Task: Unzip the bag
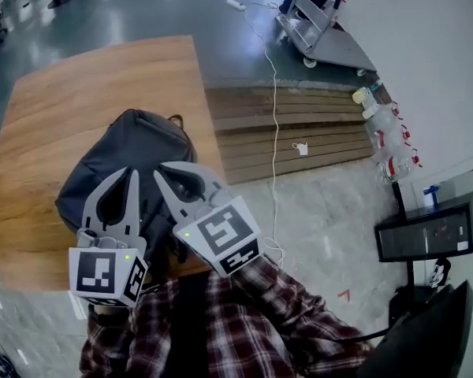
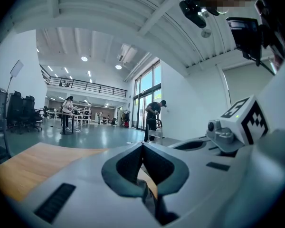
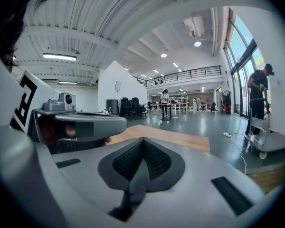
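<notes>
A wide hall with a glossy grey floor lies around a wooden table (image 1: 79, 85). The dark grey bag (image 1: 134, 144), a backpack, rests on it close to the near edge, toward the near right corner. The 2 tools hang over its near side. The left gripper (image 1: 130, 172) has its jaws pressed tip to tip with nothing between them, and the right gripper (image 1: 162, 170) is closed the same way, also empty. Both gripper views look level across the hall, not down at the bag.

The head view is too small and too covered by the grippers to show the zip, so it may be shut or already run open. The scene fits either. Working a zip well means 1 gripper pinning the fabric beside the track while the other pinches the pull tab and draws along the track, never across it.
</notes>
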Tool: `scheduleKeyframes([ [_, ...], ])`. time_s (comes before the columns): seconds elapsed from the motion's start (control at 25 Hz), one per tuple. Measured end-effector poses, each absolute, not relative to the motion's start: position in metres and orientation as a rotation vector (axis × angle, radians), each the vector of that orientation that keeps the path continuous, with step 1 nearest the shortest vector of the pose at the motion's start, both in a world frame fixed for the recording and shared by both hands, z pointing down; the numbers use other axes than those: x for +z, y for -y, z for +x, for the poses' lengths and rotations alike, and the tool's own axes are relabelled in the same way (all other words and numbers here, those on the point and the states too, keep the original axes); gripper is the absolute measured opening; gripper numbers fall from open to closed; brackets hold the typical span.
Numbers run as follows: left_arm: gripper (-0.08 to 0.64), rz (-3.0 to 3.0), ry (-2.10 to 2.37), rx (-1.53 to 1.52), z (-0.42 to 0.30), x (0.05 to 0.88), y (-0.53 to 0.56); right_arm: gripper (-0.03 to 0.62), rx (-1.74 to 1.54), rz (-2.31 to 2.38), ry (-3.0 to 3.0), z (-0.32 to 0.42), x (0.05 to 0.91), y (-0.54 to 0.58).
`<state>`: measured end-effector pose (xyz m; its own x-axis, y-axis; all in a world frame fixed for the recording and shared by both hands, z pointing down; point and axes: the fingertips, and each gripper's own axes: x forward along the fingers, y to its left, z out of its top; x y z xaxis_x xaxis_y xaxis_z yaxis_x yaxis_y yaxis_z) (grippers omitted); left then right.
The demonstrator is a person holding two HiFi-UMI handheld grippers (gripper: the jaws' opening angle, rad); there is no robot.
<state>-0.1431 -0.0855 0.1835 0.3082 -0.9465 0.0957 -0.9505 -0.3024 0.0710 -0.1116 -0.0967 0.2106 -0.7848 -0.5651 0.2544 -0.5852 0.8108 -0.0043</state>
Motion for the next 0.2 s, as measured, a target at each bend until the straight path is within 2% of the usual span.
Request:
scheduleKeyframes([
  [0.2,0.009,2.435,1.782,0.08,-0.1419,0.1893,0.0804,0.011,0.122,0.877,2.758,-0.1128,0.2161,0.0911],
])
